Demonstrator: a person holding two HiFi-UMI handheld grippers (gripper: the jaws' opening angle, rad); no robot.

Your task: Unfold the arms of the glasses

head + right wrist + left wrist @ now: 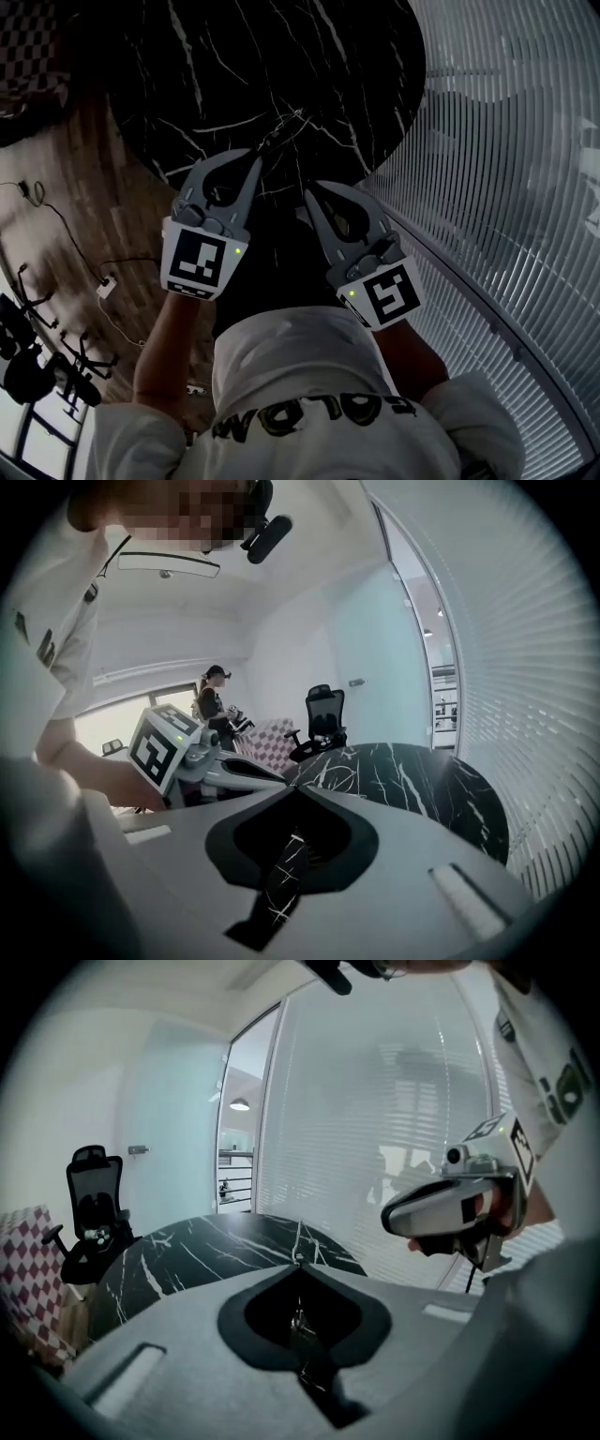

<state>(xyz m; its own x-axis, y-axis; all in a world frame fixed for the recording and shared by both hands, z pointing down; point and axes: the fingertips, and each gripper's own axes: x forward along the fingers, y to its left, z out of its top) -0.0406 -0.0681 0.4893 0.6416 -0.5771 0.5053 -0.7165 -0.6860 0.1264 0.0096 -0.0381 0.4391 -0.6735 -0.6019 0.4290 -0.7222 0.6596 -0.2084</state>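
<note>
1. Glasses (284, 126) are thin wire ones, pinched in left gripper's (257, 157) clenched tips, up over the tabletop's (187, 75) near edge.
2. Right gripper (308, 193) is clamped shut too, tips just beside them, can't tell if touching.

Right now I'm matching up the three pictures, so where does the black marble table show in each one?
Head view: the table fills the top centre.
Left gripper view: the table is at middle left.
Right gripper view: the table is right of centre.
Shared landmark: the white slatted blinds beside the table, on the right in every view.
</note>
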